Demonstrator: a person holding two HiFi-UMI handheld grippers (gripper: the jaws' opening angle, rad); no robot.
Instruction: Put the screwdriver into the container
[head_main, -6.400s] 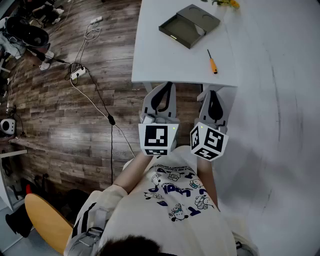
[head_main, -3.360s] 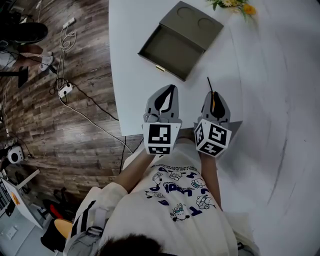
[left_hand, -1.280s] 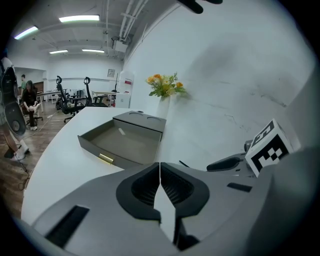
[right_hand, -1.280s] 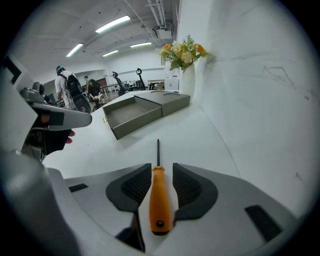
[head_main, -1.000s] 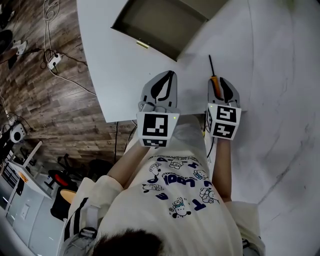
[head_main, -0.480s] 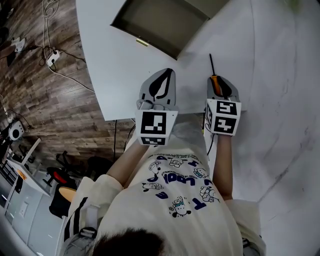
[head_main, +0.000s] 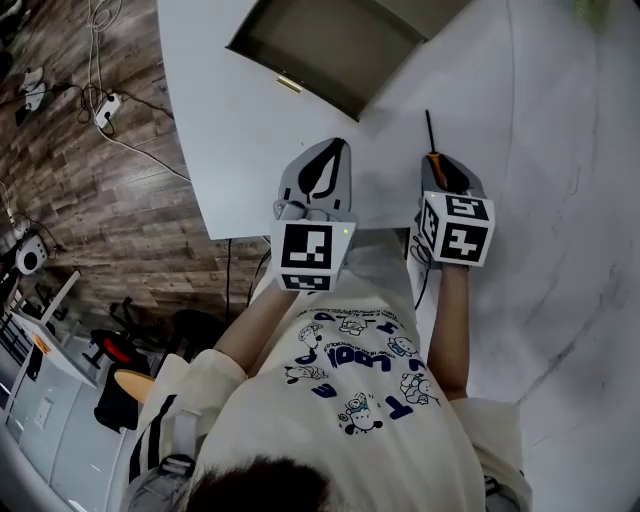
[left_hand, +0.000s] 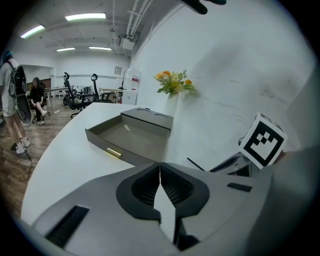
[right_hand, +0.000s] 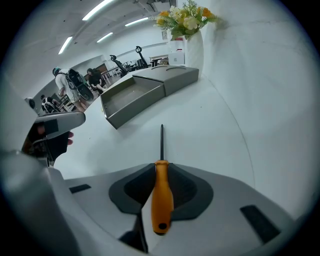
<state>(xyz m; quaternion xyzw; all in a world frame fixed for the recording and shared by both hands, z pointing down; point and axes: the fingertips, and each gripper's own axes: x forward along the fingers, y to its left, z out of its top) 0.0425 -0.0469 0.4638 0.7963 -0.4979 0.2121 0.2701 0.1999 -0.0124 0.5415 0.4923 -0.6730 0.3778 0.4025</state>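
An orange-handled screwdriver (right_hand: 161, 195) with a thin black shaft lies on the white table (head_main: 240, 150), its tip pointing away from me. My right gripper (right_hand: 161, 167) has its jaws closing, with both jaw tips against the handle's sides. The head view shows this gripper (head_main: 441, 160) over the screwdriver (head_main: 430, 128), right of the container's front edge. The container (head_main: 330, 50) is an open grey tray with a closed lid section behind it (right_hand: 127, 100). My left gripper (head_main: 337, 145) hovers near the table's front, shut and empty (left_hand: 160, 164), below the tray (left_hand: 130, 137).
A white vase of flowers (right_hand: 192, 30) stands behind the tray by the white wall. The table's left edge (head_main: 195, 170) drops to a wood floor with cables (head_main: 100, 100). People and office chairs (left_hand: 20, 100) are far off.
The right gripper's jaws have closed in around the screwdriver's handle over the last second. The left gripper has barely moved.
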